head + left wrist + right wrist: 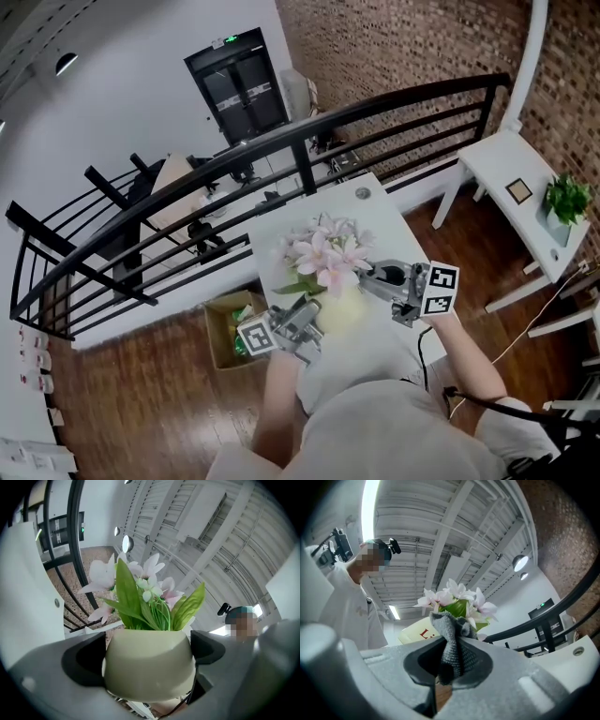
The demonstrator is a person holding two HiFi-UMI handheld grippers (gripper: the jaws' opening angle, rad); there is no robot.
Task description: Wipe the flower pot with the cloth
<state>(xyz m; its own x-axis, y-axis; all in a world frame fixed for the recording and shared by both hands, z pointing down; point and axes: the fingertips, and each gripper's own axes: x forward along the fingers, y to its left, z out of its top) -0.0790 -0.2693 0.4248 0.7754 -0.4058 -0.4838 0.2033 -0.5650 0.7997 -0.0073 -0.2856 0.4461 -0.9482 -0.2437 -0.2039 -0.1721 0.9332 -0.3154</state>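
A pale cream flower pot (149, 663) with pink flowers (323, 251) and green leaves is lifted above the white table (375, 208). My left gripper (149, 667) is shut on the flower pot, one jaw on each side of its body. In the head view the left gripper (298, 323) sits at the pot's (339, 307) near left. My right gripper (454, 663) is shut on a grey knitted cloth (453, 641), which stands bunched up out of the jaws just in front of the pot (419, 631). In the head view the right gripper (389, 279) is at the pot's right side.
A black metal railing (234, 155) runs behind the table. A cardboard box (225, 328) lies on the wood floor to the left. A white bench (516, 187) with a small green plant (565, 199) stands at the right by the brick wall.
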